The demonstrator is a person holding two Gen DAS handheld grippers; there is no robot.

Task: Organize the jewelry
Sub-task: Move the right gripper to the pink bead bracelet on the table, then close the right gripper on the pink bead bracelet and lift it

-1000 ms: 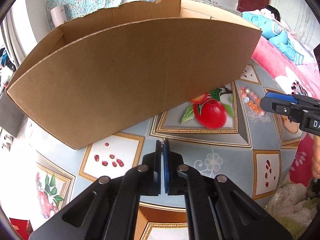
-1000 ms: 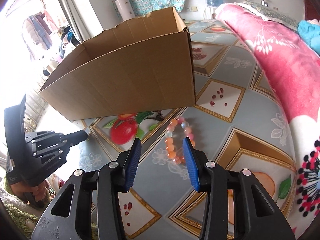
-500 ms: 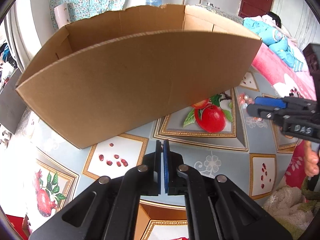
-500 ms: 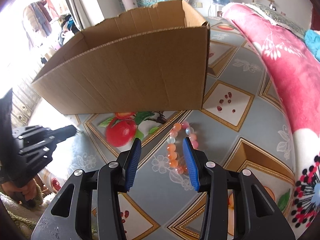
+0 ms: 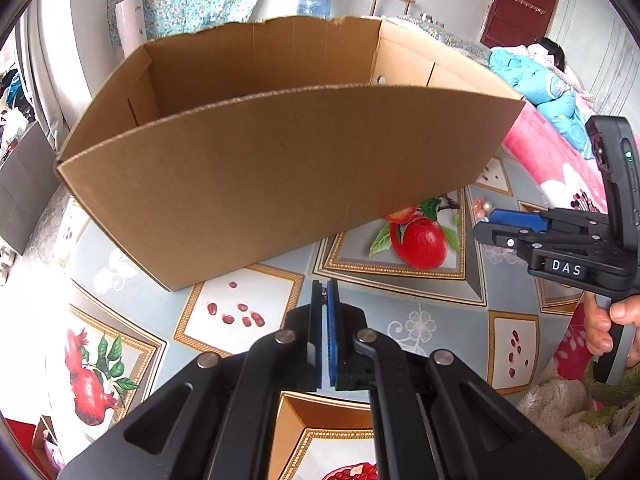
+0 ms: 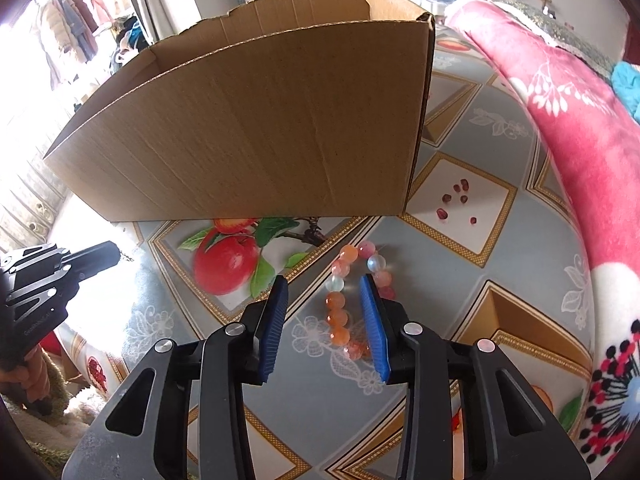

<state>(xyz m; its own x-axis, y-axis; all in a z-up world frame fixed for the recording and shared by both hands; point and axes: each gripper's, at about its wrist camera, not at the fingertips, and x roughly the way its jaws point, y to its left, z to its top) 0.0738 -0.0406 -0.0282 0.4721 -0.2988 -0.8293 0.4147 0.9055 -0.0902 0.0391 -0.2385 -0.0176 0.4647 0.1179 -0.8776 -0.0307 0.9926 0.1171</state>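
Since a second ago your right gripper (image 6: pixel 324 312) has slid in over the bead bracelet (image 6: pixel 346 304), and its jaws have just been closing; they stand apart now, with the bracelet's left side of orange beads lying between the blue pads and its right side hidden behind the right pad (image 6: pixel 374 326); you cannot tell from these views whether that pad touches a bead. The bracelet lies flat on the desk (image 6: pixel 460 248), whose cloth is printed with fruit and gold-framed squares; it sits at about 5 o'clock from the printed red apple (image 6: pixel 226 260) and just in front of the cardboard box (image 6: pixel 260 128), near the box's right corner. The box stands open-topped at 12 o'clock in both wrist views, its long plain wall facing you.

Your left gripper (image 5: pixel 326 300) has its jaws together, and a thin bit of chain (image 5: pixel 325 292) shows at their tips; it is too small to say more; from the right wrist view that gripper (image 6: pixel 108 252) sits at 9 o'clock, with a fine chain (image 6: pixel 127 257) hanging at its tip. From the left wrist view your right hand (image 5: pixel 608 328) grips its handle at 3 o'clock, and a few pale beads (image 5: pixel 482 208) show just beyond the blue pad. A pink flowered blanket (image 6: pixel 580 128) lies along the desk's right edge.
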